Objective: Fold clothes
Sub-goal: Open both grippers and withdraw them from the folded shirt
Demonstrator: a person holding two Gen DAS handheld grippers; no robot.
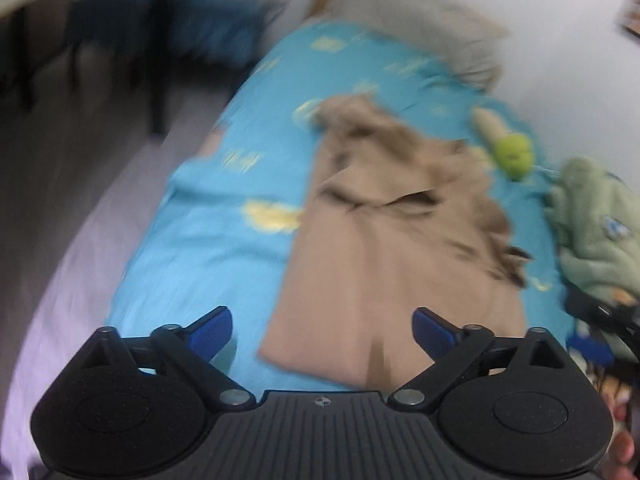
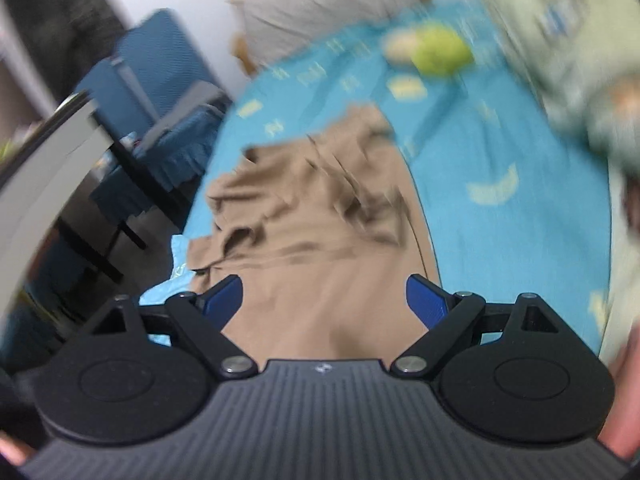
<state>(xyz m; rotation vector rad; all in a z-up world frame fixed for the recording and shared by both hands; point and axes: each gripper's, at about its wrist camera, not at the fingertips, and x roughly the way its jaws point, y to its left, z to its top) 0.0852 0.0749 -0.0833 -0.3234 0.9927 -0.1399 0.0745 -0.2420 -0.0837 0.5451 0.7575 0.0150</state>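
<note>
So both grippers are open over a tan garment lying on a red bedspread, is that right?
Not quite: the bedspread is blue with yellow shapes, not red, as the left wrist view shows. The rest holds: the left gripper and the right gripper both have their jaws open, nothing between them, above the tan garment lying on it.

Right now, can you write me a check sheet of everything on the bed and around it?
Surface: bed with blue patterned sheet.
Job's things: tan garment lying partly spread, far end rumpled.
Clutter: green plush toy, pale green fleece, grey pillow.
Grippers: left gripper and right gripper both open, nothing between the fingers.
Cables: black straps or cables, too blurred to tell which.
Surroundings: blue chair, dark table legs, white wall.
</note>
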